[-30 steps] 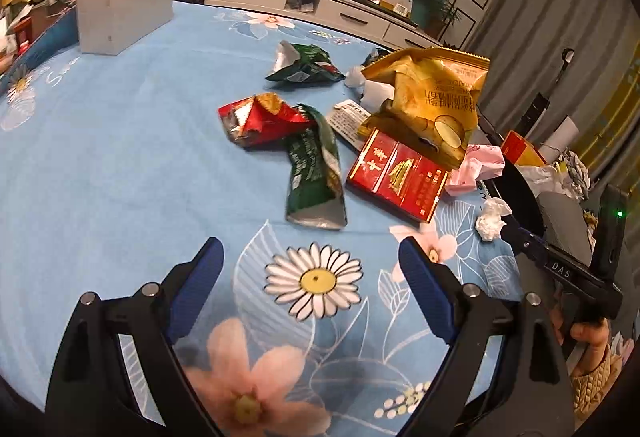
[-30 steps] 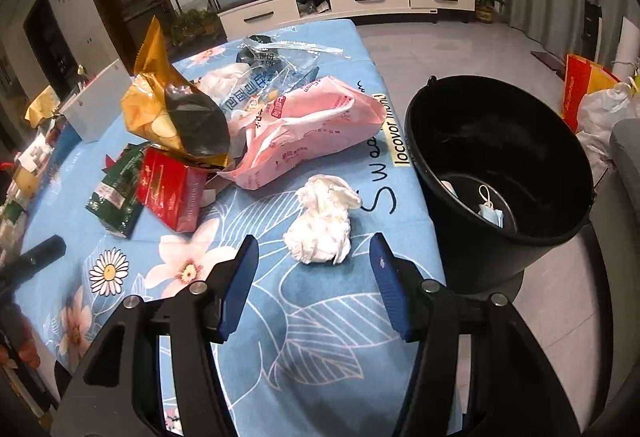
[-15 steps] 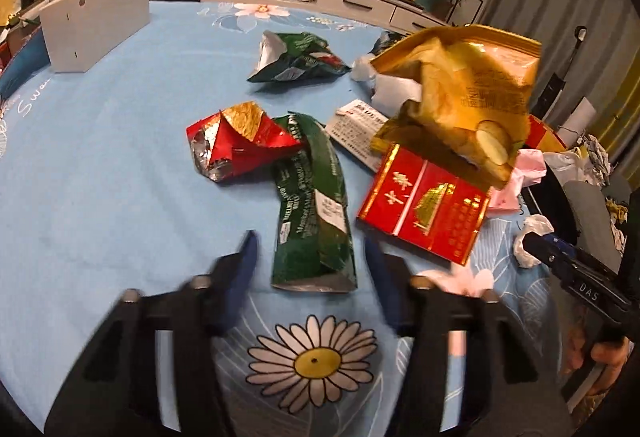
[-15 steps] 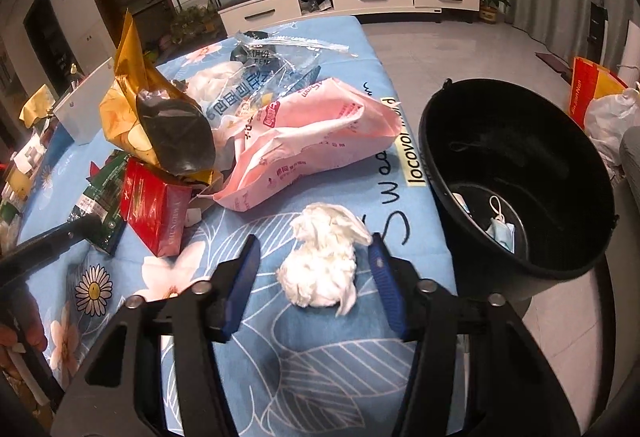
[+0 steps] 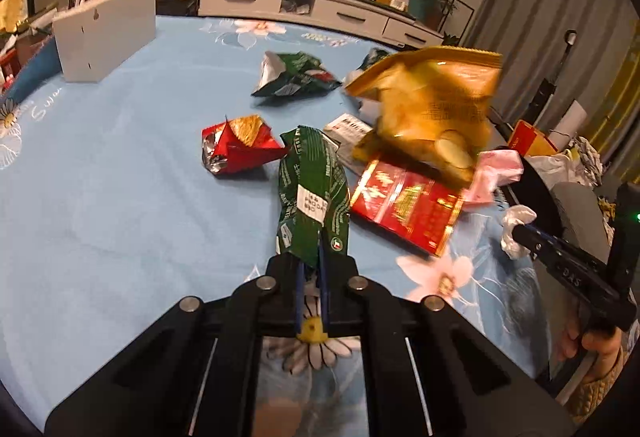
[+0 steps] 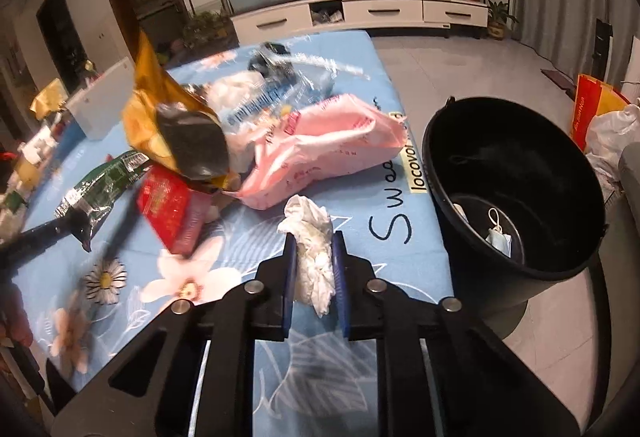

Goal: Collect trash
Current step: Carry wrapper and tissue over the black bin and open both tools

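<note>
My left gripper [image 5: 312, 261] is shut on the near end of a long green snack wrapper [image 5: 312, 193] lying on the blue flowered tablecloth [image 5: 120, 173]; the wrapper also shows in the right wrist view [image 6: 100, 189]. My right gripper [image 6: 314, 249] is shut on a crumpled white tissue [image 6: 312, 245], just left of the black trash bucket [image 6: 516, 173], which holds a face mask [image 6: 498, 237]. The tissue and right gripper show in the left wrist view [image 5: 516, 225].
Other trash on the table: a red crumpled wrapper [image 5: 236, 149], a red flat box [image 5: 404, 205], a yellow chip bag [image 5: 432, 117], a second green wrapper [image 5: 296, 77], a pink bag [image 6: 328, 145]. A white box [image 5: 104, 37] stands at the far left.
Both grippers moved forward and closed: the left on the green wrapper's near end, the right on the white tissue.
</note>
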Available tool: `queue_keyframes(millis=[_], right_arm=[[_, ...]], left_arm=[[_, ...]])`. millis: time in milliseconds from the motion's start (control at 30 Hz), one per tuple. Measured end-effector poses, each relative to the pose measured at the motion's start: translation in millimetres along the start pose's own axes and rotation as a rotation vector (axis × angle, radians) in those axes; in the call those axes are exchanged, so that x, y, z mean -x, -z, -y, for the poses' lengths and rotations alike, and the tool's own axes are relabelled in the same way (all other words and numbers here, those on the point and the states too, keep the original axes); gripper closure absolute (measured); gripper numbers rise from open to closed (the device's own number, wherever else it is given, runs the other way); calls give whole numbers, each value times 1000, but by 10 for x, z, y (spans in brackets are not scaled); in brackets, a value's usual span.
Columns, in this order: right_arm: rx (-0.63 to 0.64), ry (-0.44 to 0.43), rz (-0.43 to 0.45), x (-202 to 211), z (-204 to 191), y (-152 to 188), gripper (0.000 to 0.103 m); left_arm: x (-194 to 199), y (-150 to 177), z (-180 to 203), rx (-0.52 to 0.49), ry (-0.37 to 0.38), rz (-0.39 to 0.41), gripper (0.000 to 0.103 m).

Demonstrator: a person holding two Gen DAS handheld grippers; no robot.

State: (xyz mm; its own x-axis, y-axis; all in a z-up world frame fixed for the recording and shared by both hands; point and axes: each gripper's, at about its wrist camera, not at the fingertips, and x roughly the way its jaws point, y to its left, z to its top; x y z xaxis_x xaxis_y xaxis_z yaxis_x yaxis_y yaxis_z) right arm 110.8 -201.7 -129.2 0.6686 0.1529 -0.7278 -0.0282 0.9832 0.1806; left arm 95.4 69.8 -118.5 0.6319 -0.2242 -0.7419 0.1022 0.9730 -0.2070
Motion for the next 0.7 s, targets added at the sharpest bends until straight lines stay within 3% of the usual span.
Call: queue_keyframes(millis=[400,700], right_arm=[[-11,-81,105,585,-48,-13,85],[-71,-48,166,793,262,-15,85]], left_arm=[[765,105,362,-81,64,119,96],[899,70,850,-206,151,138,96]])
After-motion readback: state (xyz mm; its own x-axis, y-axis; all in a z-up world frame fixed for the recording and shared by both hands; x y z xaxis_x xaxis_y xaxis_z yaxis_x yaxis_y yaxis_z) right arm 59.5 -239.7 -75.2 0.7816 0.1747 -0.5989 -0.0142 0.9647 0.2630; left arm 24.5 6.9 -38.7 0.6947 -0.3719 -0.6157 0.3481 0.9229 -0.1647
